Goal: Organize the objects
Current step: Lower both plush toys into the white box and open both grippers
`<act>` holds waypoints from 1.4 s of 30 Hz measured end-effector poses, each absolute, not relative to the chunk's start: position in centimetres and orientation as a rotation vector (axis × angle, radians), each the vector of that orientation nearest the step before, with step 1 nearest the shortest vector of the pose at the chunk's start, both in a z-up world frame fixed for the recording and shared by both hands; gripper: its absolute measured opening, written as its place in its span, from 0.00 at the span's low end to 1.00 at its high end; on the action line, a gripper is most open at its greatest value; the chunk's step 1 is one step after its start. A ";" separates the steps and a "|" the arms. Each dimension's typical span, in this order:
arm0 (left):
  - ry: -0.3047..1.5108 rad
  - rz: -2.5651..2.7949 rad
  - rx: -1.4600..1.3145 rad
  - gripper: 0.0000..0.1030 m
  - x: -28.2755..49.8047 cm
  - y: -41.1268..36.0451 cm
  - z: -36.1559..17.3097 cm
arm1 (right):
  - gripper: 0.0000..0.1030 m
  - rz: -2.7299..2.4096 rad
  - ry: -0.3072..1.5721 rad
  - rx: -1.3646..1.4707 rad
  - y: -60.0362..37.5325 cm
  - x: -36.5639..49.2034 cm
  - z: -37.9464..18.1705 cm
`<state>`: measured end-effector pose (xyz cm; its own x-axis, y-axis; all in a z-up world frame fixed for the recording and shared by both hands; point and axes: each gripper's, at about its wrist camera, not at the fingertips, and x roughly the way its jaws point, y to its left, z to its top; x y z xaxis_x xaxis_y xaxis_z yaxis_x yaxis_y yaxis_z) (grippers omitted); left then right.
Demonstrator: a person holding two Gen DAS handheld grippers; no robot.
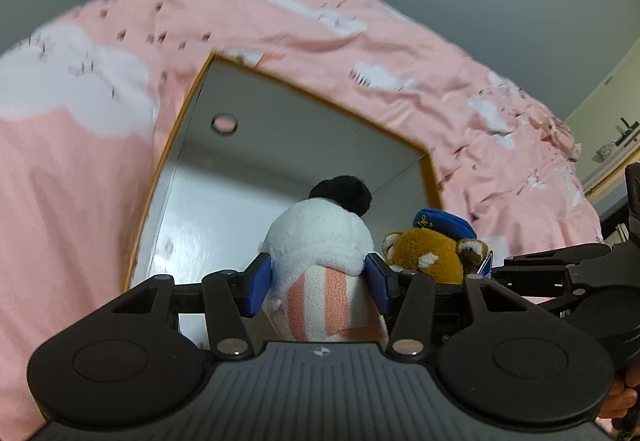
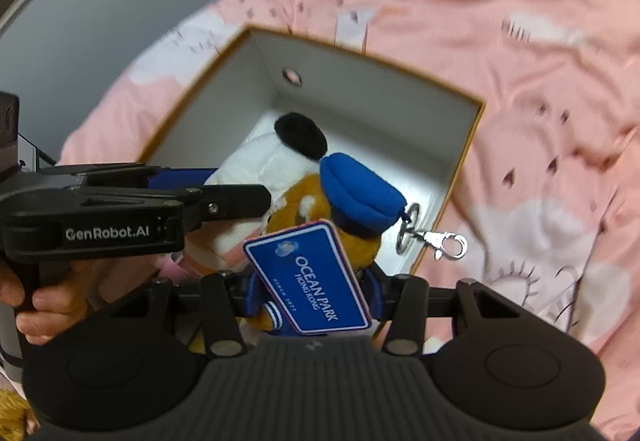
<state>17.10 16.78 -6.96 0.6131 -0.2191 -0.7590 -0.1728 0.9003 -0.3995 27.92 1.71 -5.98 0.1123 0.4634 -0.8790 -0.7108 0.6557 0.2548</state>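
Only the right wrist view shows the blue tag (image 2: 310, 281) and clasp (image 2: 448, 243); left tongs (image 1: 318, 277) pinch the white plush (image 1: 320, 237), right tongs (image 2: 312, 295) pinch the brown plush (image 2: 316, 201), both over the box (image 2: 400, 97) on the pink bedsheet (image 2: 520, 81).

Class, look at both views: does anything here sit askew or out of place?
Only the clip on the bear: it hangs over the box rim onto the pink sheet. Both toys, the bear and the panda, are gripped over the box.

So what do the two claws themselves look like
Both are matte black plastic with round hinge discs, silver screws and a ribbed centre plate. The left claw has blue finger pads; its side reads GenRobot.AI in white. The right claw matches. Bare fingers show, no sleeve.
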 end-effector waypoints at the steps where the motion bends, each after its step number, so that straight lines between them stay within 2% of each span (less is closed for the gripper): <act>1: 0.937 -0.035 -0.455 0.56 17.3 16.6 -7.5 | 0.49 0.861 1.204 -0.284 2.3 28.1 -6.6; 5: 1.004 -0.036 -0.435 0.56 17.9 16.3 -9.3 | 0.50 0.850 1.242 -0.399 4.0 27.8 -8.0; 10: 0.980 -0.027 -0.399 0.60 17.7 15.7 -9.4 | 0.53 0.817 1.171 -0.524 5.4 26.5 -8.5; 22: 0.998 -0.076 -0.394 0.63 16.5 16.2 -8.6 | 0.57 0.870 1.112 -0.570 4.7 25.2 -7.9; 23: 1.005 -0.076 -0.387 0.63 16.5 16.0 -8.6 | 0.58 0.872 1.102 -0.576 4.5 25.0 -7.7; 24: 1.011 -0.074 -0.377 0.63 16.5 15.9 -8.5 | 0.64 0.872 1.090 -0.584 4.4 24.8 -7.5; 27: 1.022 -0.064 -0.329 0.63 16.3 15.4 -8.4 | 0.64 0.877 1.044 -0.595 4.0 24.2 -6.7; 33: 1.053 -0.045 -0.165 0.61 15.7 13.8 -7.1 | 0.52 0.860 0.927 -0.645 2.8 23.0 -5.3; 34: 1.057 -0.049 -0.142 0.57 15.6 13.6 -7.0 | 0.47 0.864 0.908 -0.652 2.7 22.9 -5.1; 38: 1.060 -0.071 -0.128 0.49 15.7 13.2 -7.3 | 0.35 0.884 0.904 -0.654 2.9 23.2 -5.8; 42: 1.033 -0.051 -0.046 0.44 15.9 12.4 -7.9 | 0.34 0.878 0.906 -0.640 2.7 23.3 -6.4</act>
